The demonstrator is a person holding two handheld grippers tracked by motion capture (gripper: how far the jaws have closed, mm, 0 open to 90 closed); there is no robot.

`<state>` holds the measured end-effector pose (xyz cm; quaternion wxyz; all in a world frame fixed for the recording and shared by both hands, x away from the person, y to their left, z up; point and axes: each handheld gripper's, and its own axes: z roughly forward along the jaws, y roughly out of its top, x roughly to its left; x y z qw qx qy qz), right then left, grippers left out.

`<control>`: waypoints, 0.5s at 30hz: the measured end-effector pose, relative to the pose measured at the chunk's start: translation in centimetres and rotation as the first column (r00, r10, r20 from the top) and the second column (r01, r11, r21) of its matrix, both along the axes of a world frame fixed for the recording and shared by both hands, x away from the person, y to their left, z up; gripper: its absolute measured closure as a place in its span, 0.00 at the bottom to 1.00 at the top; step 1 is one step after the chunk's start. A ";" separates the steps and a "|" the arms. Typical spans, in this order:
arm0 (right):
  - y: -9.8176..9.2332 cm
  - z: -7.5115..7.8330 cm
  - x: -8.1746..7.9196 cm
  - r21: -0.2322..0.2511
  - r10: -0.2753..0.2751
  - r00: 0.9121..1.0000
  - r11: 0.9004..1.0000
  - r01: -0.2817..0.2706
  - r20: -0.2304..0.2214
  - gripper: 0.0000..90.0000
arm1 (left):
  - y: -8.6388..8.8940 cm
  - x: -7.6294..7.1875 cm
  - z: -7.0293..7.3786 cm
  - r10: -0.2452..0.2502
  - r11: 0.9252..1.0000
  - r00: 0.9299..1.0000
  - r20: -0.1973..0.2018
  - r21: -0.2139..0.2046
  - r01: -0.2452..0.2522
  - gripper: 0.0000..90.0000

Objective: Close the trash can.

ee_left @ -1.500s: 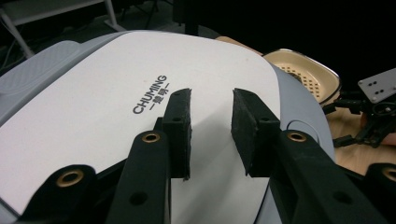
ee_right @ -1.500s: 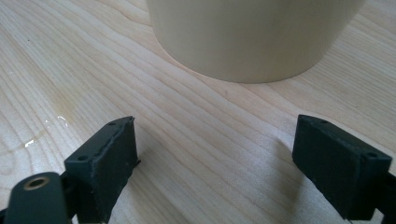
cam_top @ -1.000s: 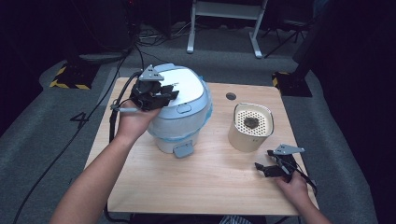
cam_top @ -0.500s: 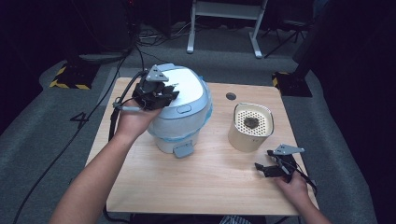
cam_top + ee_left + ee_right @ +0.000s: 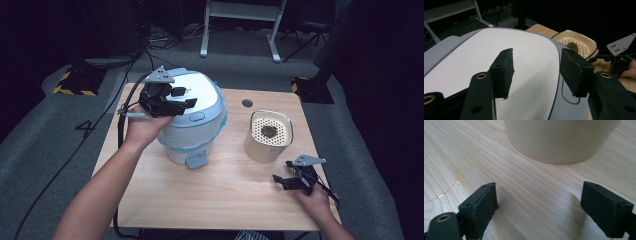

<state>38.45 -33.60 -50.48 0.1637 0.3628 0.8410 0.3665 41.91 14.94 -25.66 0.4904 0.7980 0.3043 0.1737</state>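
Your left gripper [image 5: 176,98] just opened wide over the rice cooker [image 5: 192,120] lid, nothing held; right gripper [image 5: 287,180] idles open, empty.

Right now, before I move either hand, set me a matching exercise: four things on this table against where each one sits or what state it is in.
Things:
1. rice cooker
2. cream perforated basket
3. left gripper
4. right gripper

Places or states:
A. low over bare wood at the table's right front, jaws apart with nothing between them
B. over the white lid, jaws just opened and apart, nothing between them
C. stands right of the cooker with a dark lump inside
D. left of centre on the table, lid down

Pairs: 1-D, 2-C, 3-B, 4-A
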 end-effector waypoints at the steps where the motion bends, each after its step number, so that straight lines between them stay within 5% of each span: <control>1: 0.0 0.0 0.0 0.000 0.000 1.000 1.000 0.000 0.000 0.15 | 0.2 -0.3 0.2 -0.001 1.000 1.000 0.010 -0.002 0.001 0.50; 11: 0.0 0.0 0.0 0.000 0.000 1.000 1.000 0.000 0.000 0.15 | 2.6 -4.2 1.2 0.001 1.000 0.998 0.067 -0.011 -0.001 0.48; 15: 0.0 0.0 0.0 0.000 0.000 1.000 1.000 0.000 0.000 0.15 | 3.0 -5.2 0.8 -0.003 1.000 0.998 0.058 -0.010 0.004 0.47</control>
